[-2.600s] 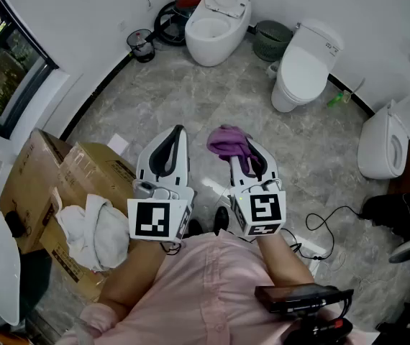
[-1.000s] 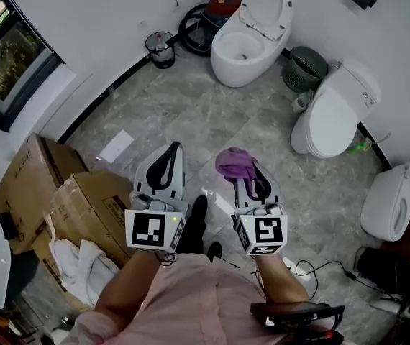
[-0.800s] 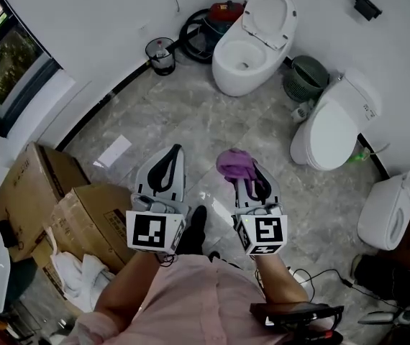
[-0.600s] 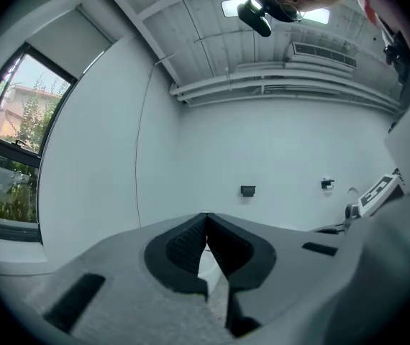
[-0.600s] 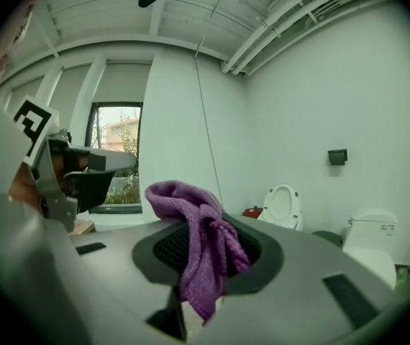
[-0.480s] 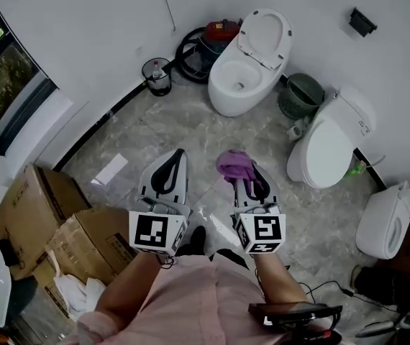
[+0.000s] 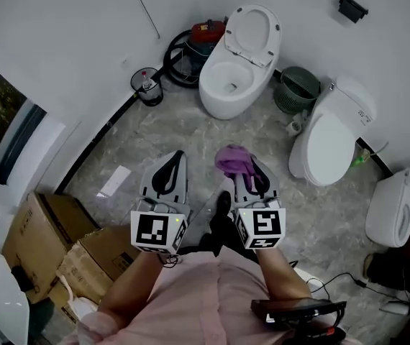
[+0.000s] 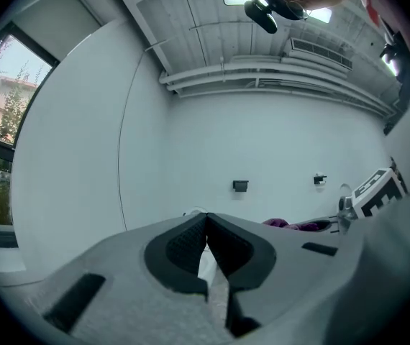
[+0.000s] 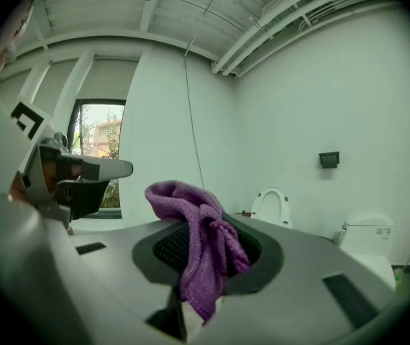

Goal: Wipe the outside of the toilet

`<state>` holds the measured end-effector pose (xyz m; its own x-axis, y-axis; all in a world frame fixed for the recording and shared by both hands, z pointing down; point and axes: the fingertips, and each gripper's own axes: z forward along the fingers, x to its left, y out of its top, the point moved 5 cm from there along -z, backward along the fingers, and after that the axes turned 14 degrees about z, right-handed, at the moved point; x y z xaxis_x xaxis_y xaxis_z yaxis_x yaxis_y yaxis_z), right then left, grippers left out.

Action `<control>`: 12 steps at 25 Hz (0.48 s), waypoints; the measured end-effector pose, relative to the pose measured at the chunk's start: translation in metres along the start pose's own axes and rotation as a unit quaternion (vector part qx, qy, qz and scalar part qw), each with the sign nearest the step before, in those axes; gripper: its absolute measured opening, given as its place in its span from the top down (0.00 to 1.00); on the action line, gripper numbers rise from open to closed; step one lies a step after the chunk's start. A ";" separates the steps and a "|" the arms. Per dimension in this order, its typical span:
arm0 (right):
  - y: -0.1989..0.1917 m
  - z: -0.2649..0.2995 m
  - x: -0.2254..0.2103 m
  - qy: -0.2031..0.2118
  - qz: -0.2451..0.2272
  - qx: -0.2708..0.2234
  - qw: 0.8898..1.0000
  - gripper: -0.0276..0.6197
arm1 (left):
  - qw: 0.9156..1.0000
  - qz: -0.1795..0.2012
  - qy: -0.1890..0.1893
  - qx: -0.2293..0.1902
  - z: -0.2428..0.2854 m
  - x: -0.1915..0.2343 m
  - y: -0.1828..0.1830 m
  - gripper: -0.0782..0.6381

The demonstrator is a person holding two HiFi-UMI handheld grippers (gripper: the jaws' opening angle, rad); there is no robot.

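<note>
A white toilet [image 7: 228, 77] with its lid raised stands against the far wall, and its lid [image 9: 271, 207] shows small in the right gripper view. My right gripper [image 7: 242, 165] is shut on a purple cloth [image 7: 234, 159] [image 9: 199, 246], held above the floor well short of that toilet. Beside it to the left, my left gripper [image 7: 172, 165] [image 8: 206, 225] is shut with nothing in it. The right gripper's marker cube [image 8: 377, 191] appears in the left gripper view.
A second toilet [image 7: 331, 136] with closed lid stands at right, a third [image 7: 395, 205] further right. A green basket [image 7: 294, 89] sits between the first two. A small bin [image 7: 146, 86], red vacuum [image 7: 202, 33] and hose lie by the wall. Cardboard boxes [image 7: 50, 241] at left; cables [image 7: 342, 282] at lower right.
The person has walked forward toward the open toilet. The boxes and white cloths have slid back to the lower left. Both grippers keep their pose, the cloth still held.
</note>
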<state>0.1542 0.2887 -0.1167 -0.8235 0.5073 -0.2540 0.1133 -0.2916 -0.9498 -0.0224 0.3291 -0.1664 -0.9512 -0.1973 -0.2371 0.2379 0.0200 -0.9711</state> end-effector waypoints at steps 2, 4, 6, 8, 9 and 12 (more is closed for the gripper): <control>-0.002 0.014 -0.013 -0.007 0.006 0.003 1.000 0.81 | 1.000 0.005 -0.008 0.006 0.018 0.000 -0.006 0.88; -0.003 0.032 -0.027 -0.014 0.011 0.005 1.000 0.81 | 1.000 0.008 -0.020 0.010 0.041 0.001 -0.014 0.88; -0.005 0.052 -0.042 -0.020 0.016 0.010 1.000 0.81 | 0.999 0.010 -0.028 0.015 0.067 0.003 -0.022 0.88; -0.007 0.076 -0.056 -0.024 0.021 0.017 0.999 0.81 | 0.999 0.012 -0.033 0.022 0.095 0.009 -0.031 0.88; -0.006 0.090 -0.063 -0.025 0.023 0.021 0.999 0.81 | 0.999 0.013 -0.034 0.025 0.109 0.014 -0.035 0.88; -0.005 0.130 -0.085 -0.030 0.028 0.032 0.999 0.81 | 0.999 0.013 -0.033 0.032 0.153 0.032 -0.047 0.88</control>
<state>0.1510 0.1412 -0.0668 -0.8488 0.4398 -0.2936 0.1259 -0.3712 -0.9200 -0.0338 0.1719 -0.1237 -0.9300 -0.2614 -0.2584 0.2770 -0.0362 -0.9602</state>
